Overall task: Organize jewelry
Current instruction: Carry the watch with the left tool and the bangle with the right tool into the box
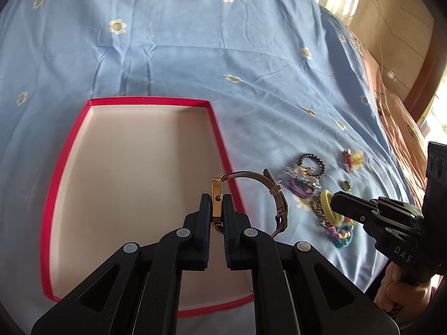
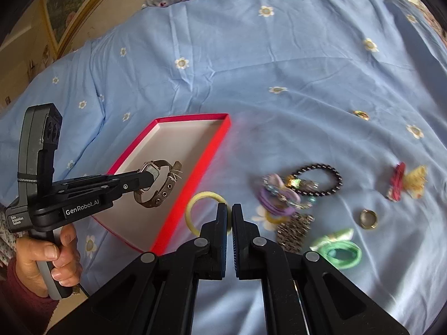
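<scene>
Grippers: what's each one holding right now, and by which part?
Left gripper clamps the watch by its gold case, strap hanging free. Right gripper pinches the yellow ring by its rim.

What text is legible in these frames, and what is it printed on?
"DAS": body of the right gripper, seen in the left wrist view.
"GenRobot.AI": side of the left gripper, seen in the right wrist view.
"Data Acquisition System": small print at the rear of the left gripper body, barely legible.
No readable text on the watch, the red box or the bedsheet.
</scene>
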